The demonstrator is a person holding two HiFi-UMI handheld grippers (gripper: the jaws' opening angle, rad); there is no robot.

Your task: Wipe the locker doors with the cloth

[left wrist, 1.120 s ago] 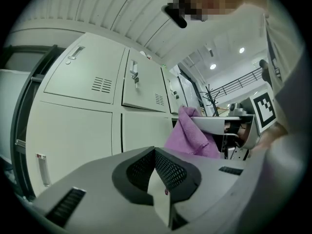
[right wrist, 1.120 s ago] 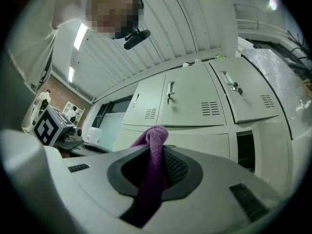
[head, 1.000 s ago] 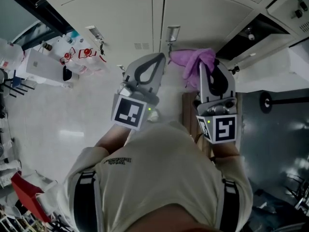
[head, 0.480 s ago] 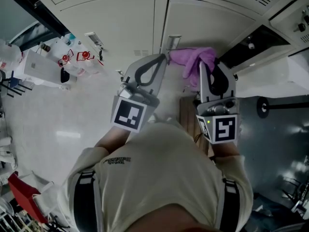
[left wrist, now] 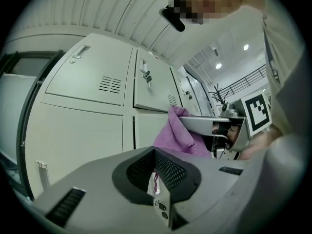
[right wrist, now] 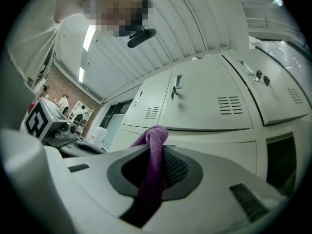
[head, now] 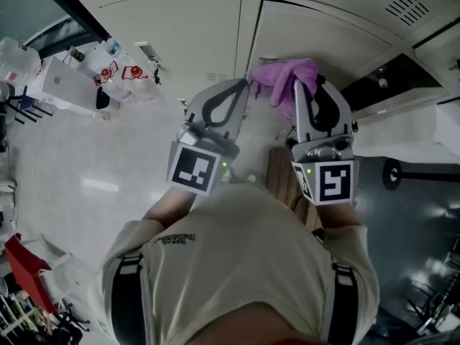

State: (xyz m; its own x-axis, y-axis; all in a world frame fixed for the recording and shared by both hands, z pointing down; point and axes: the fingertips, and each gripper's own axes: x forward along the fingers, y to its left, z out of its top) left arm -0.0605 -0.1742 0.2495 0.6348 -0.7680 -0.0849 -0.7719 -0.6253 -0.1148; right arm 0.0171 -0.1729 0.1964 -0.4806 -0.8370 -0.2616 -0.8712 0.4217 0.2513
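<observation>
Right gripper [head: 310, 92] is up in front of the lockers, jaws pinched on the purple cloth [head: 282, 79]. In the right gripper view the cloth runs straight down the slot between the pads, and a bunched end pokes out past the tips. That bunch sits against the pale locker doors [head: 172, 34], just right of the seam between two of them, by a small latch [head: 260, 57]. Whether it presses on the metal, I cannot tell.

Left gripper [head: 242, 86] is close beside, on the other side of the seam, jaws brought together with nothing gripped. In its own view only a thin purple sliver shows in the slit, and the cloth hangs just beyond its tips.

Around them there are vent slots [head: 213, 75] low on the left door, with another vent [head: 406, 6] far right. An open dark compartment [head: 381, 81] gapes right of the cloth. A brown slatted piece [head: 282, 178] lies below the grippers, partly hidden by the person's shirt [head: 237, 264]. Out left is the glossy floor [head: 72, 171]. On it are white containers with red labels [head: 115, 72] by the locker foot and something red [head: 21, 261] at the lower edge.
</observation>
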